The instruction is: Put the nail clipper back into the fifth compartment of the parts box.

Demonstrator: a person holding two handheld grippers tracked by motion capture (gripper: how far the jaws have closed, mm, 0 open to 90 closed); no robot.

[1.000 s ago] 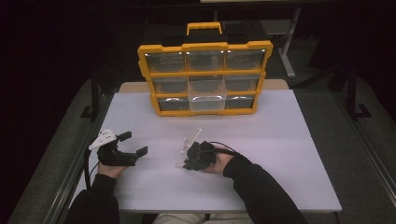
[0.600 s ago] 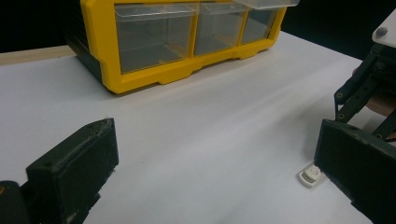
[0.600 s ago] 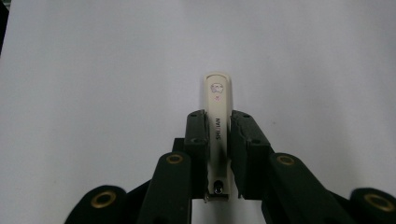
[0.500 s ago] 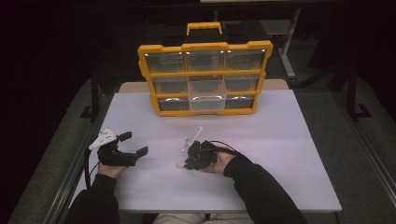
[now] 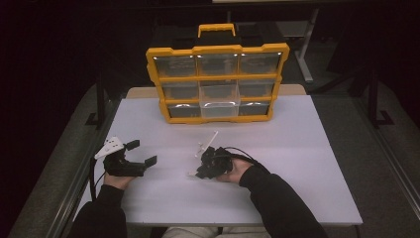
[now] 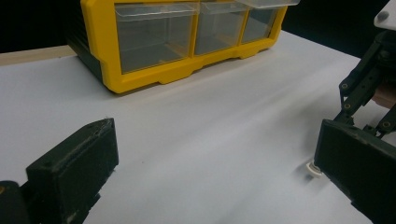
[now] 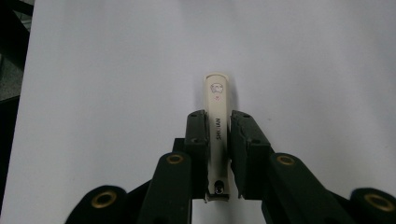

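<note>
While the right gripper [image 7: 218, 154] rests low on the white table [image 5: 307, 148] at its near middle, its jaws are drawn in narrow upon a cream nail clipper [image 7: 217, 116], which is held by its long sides with the rounded, logo-marked end projecting forward beyond the pads and the riveted end lying back between the jaws; the clipper is thus kept just above or on the table surface, which of the two cannot be told, well short of the yellow drawer organizer [image 5: 216, 82] standing upright at the far side; in the high view the same gripper [image 5: 210, 163] is seen, with a pale tip [image 5: 192, 173] protruding at its near-left, and a small clear item [image 5: 208, 141], too faint to be named, is seen just beyond it; the left gripper [image 5: 141, 153] is held near the table's left edge with its jaws spread wide and nothing between them; the step in hand is judged to be the grasp of the clipper, secured but not yet carried anywhere; the clear middle drawer [image 5: 218, 106] of the bottom row appears to be pulled out, so it is taken as the likely destination; a lift clear of the table would next be called for, then a forward carry over that drawer's rim, and a release only once the clipper is above the opening.
</note>
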